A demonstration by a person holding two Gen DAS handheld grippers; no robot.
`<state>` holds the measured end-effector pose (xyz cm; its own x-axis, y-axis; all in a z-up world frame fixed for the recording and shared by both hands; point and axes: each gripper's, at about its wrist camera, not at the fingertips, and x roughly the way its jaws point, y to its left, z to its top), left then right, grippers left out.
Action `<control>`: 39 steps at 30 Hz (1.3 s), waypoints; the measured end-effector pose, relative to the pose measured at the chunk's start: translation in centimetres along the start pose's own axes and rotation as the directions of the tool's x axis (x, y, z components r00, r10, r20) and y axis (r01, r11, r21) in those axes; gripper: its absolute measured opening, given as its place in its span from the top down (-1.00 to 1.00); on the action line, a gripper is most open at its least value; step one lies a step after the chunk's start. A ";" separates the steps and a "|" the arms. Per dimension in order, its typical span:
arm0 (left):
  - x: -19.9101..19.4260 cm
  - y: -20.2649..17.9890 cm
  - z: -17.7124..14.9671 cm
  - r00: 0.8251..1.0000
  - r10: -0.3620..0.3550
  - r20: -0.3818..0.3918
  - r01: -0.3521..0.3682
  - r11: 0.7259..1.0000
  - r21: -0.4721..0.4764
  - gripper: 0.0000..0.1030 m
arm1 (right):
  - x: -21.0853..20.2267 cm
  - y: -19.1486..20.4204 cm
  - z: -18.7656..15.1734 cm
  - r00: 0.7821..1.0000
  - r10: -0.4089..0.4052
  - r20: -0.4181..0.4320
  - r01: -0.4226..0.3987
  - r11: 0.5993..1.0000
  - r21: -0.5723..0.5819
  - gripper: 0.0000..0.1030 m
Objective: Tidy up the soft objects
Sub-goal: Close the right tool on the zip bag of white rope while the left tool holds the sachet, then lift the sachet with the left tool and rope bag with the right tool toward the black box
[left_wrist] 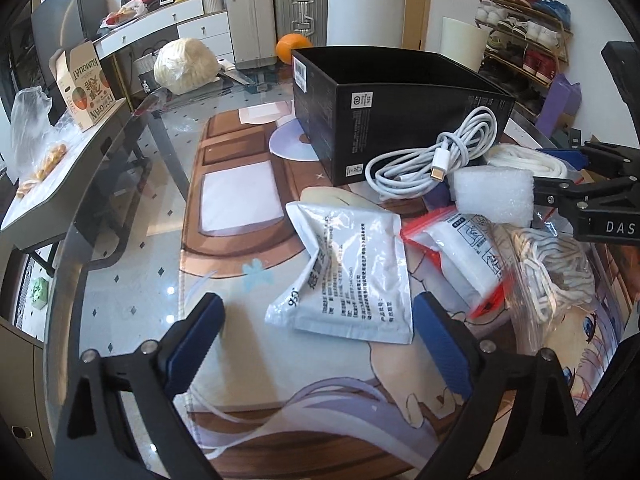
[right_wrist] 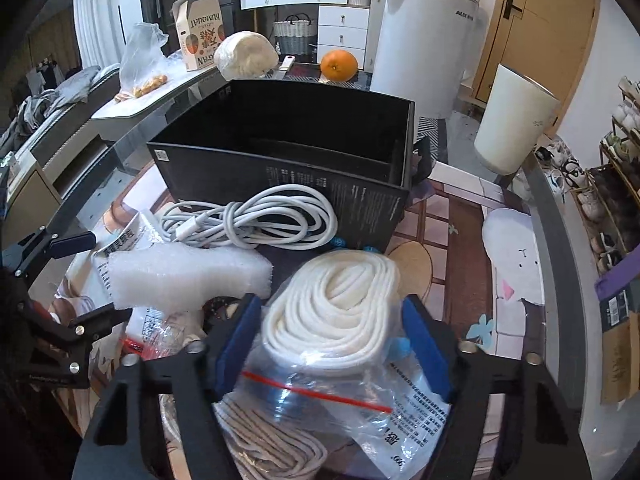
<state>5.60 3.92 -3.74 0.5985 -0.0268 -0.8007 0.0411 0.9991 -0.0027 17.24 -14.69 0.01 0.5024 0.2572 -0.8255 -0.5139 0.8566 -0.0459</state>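
An open black box (left_wrist: 400, 112) (right_wrist: 288, 148) stands on the table. In front of it lie a coiled white charging cable (left_wrist: 432, 152) (right_wrist: 256, 216), a white foam block (left_wrist: 494, 196) (right_wrist: 188, 276), a white printed pouch (left_wrist: 348, 276), a red-zip bag (left_wrist: 460, 256) and a bag of string (left_wrist: 548, 276). My left gripper (left_wrist: 316, 344) is open above the mat, just short of the pouch. My right gripper (right_wrist: 332, 340) is open, its jaws on either side of a coil of thick white rope (right_wrist: 336, 304) that lies on a clear zip bag (right_wrist: 332, 412).
The patterned mat (left_wrist: 240, 200) covers a glass table. An orange (right_wrist: 338, 65), a wrapped white bundle (right_wrist: 246, 56) and a kumquat carton (right_wrist: 200, 32) sit at the far edge. A white bin (right_wrist: 516, 120) and a shoe rack (left_wrist: 520, 28) stand to the right.
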 end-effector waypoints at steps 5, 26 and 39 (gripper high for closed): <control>0.0 -0.1 0.0 1.000 -0.001 0.000 0.001 1.000 0.005 -0.87 | -0.1 0.0 -0.1 1.000 0.015 0.001 -0.015 1.000 -0.005 -0.04; 0.5 -0.9 1.1 0.999 -0.021 0.026 0.020 1.000 0.022 -0.45 | -4.6 -0.5 -2.6 0.986 0.078 0.150 -0.077 0.997 -0.009 0.10; -1.3 -1.1 0.0 0.998 -0.042 0.042 0.041 0.999 0.014 0.28 | -5.7 -0.3 -3.2 0.978 0.087 0.191 -0.085 0.996 -0.021 0.10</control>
<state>4.76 2.85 -2.71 0.6294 -0.0697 -0.7739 0.0771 0.9967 -0.0271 12.31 -17.84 2.90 0.5792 0.4119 -0.7035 -0.5690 0.8222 0.0129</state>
